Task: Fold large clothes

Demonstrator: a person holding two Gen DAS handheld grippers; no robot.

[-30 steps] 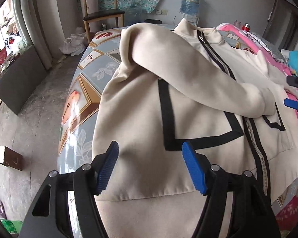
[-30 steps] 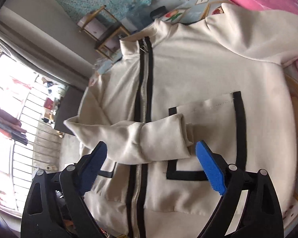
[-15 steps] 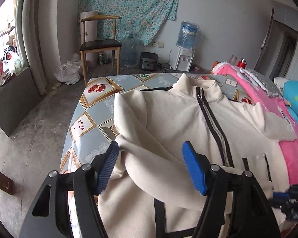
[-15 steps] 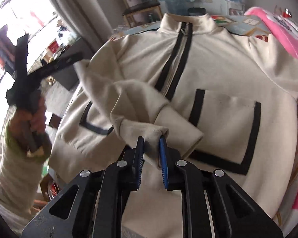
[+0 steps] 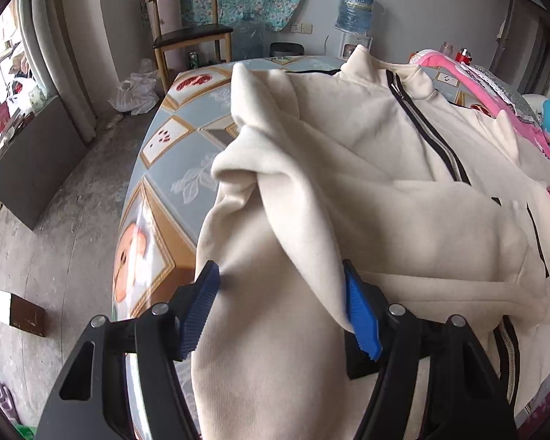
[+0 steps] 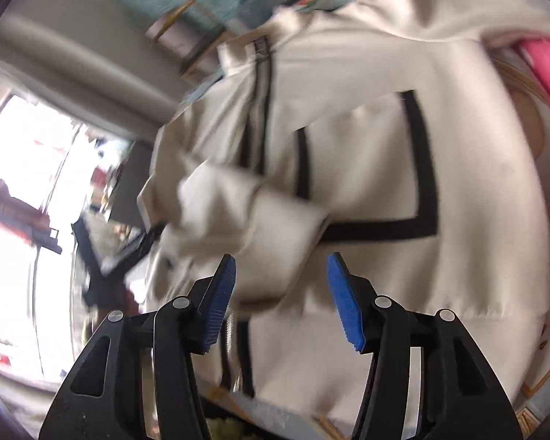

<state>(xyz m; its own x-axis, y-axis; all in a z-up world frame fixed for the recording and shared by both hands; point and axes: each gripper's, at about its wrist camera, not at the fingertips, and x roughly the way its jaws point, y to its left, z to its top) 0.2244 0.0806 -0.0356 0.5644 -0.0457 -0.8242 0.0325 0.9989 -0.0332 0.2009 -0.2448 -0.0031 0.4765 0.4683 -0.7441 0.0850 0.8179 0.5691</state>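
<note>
A cream jacket (image 5: 366,168) with black trim and a front zip lies spread on the patterned bed cover (image 5: 172,154). One sleeve (image 5: 440,242) is folded across its front. My left gripper (image 5: 278,275) hovers open over the jacket's near side, and a sleeve fold runs between its blue pads (image 5: 198,304) without being pinched. In the blurred right wrist view the jacket (image 6: 366,146) fills the frame. My right gripper (image 6: 280,267) has its jaws opening, with the sleeve cuff (image 6: 275,227) lying loose just beyond its tips. The left gripper (image 6: 117,256) shows as a dark blur at the left.
The bed's left edge drops to a bare floor with a small box (image 5: 14,311). A wooden chair (image 5: 190,33) and a water bottle on a dispenser (image 5: 355,7) stand by the far wall. A pink blanket (image 5: 495,84) lies along the jacket's right side.
The right gripper, shut on the sleeve cuff half a second ago, has let it go and its jaws stand apart. The left gripper has swung back low over the jacket's near side.
</note>
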